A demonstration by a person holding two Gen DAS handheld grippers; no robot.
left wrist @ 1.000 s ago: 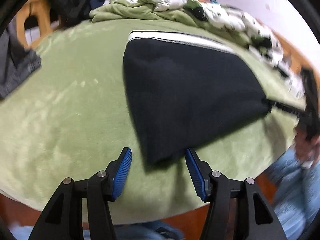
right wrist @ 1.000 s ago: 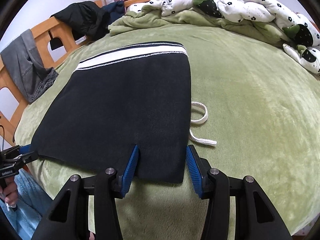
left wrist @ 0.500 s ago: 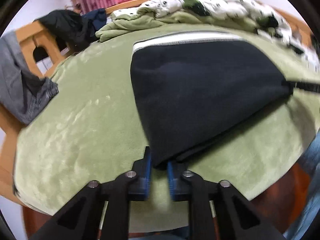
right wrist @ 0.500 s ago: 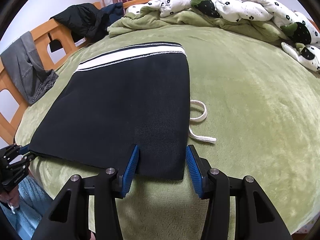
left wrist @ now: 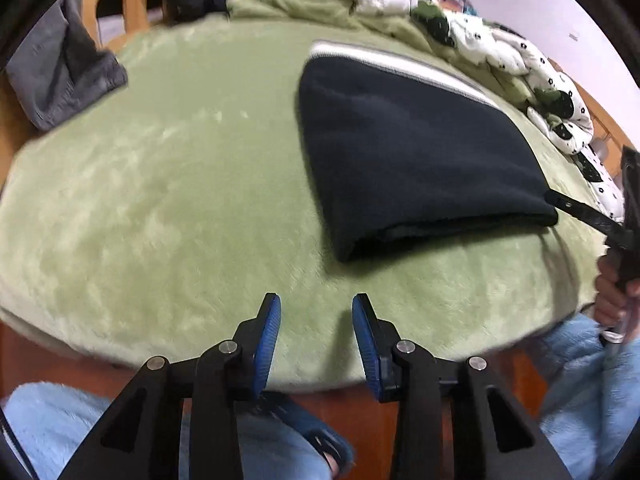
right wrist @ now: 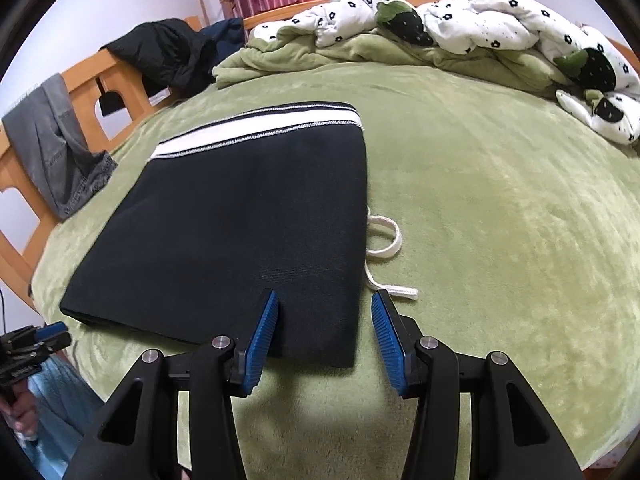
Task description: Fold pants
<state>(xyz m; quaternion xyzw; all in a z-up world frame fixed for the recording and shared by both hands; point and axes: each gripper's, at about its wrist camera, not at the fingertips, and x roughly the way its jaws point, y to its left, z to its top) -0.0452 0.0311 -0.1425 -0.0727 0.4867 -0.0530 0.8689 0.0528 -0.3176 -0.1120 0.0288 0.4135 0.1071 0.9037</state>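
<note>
The black pants (right wrist: 240, 224) lie folded flat on the green bed, their white striped waistband (right wrist: 256, 130) at the far end. They also show in the left wrist view (left wrist: 408, 156). A white drawstring (right wrist: 384, 248) sticks out on the right side. My right gripper (right wrist: 324, 320) is open, its jaws astride the near right corner of the pants, just above it. My left gripper (left wrist: 316, 320) is open and empty over bare blanket, short of the near left corner. The right gripper shows at the pants' far corner in the left wrist view (left wrist: 580, 212).
The green blanket (right wrist: 500, 220) covers the bed. A white flowered quilt (right wrist: 480, 28) is heaped at the far end. A grey garment (right wrist: 56, 144) and a black jacket (right wrist: 168, 52) hang on the wooden bed rail (right wrist: 116, 80) at left. My legs in blue (left wrist: 248, 452) are below the bed edge.
My left gripper was shut on the near left corner of the pants half a second ago; it has opened, let go and drawn back. The right gripper has stayed open at its corner.
</note>
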